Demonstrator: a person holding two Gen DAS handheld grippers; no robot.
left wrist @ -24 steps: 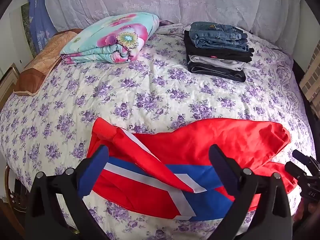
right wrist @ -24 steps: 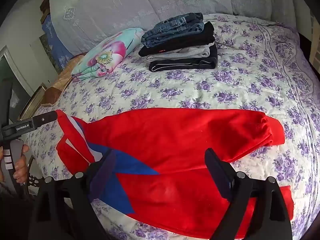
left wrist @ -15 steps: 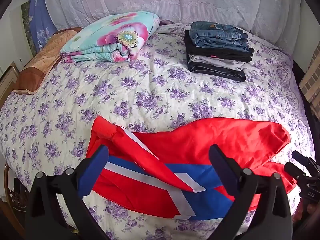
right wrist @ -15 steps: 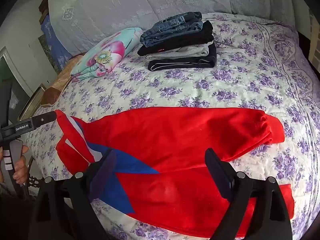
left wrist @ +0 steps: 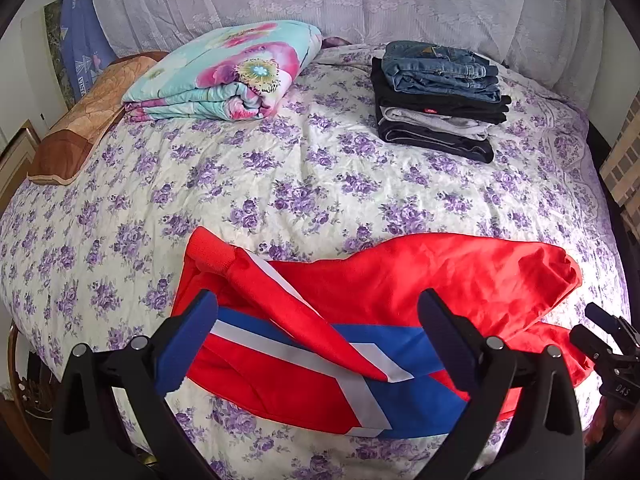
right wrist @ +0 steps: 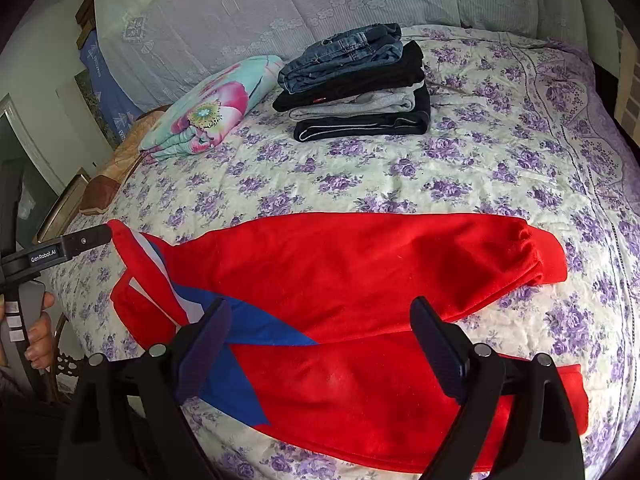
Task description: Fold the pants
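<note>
My left gripper (left wrist: 316, 340) stands with its jaws wide apart, hanging just above the waist end of the red track pants (left wrist: 400, 292), and nothing is between the pads. My right gripper (right wrist: 320, 344) is spread just as wide over the leg end, also empty. Compared with a moment ago almost nothing has changed: both tools hover where they were, and the pants lie in the same rumpled lengthwise fold across the near edge of the bed (left wrist: 280, 184), directly under and ahead of both tongs. I read that as a pause between folds, not progress. Under my left jaws the blue-and-white stripe panel (left wrist: 304, 356) shows, with a twisted flap of the waistband (left wrist: 212, 256) thrown over it, so that end is not flat. Ahead of my right jaws the upper leg runs out to its cuff (right wrist: 544, 248) on the right side, and the lower leg peeks out beneath it nearer to me. Far beyond both tongs sit a stack of folded trousers (left wrist: 436, 96) and a folded floral quilt (left wrist: 224, 72), well clear of the work. My judgement is that the crosswise fold remains to be done, and I should straighten that twisted waist flap before clamping either end.
</note>
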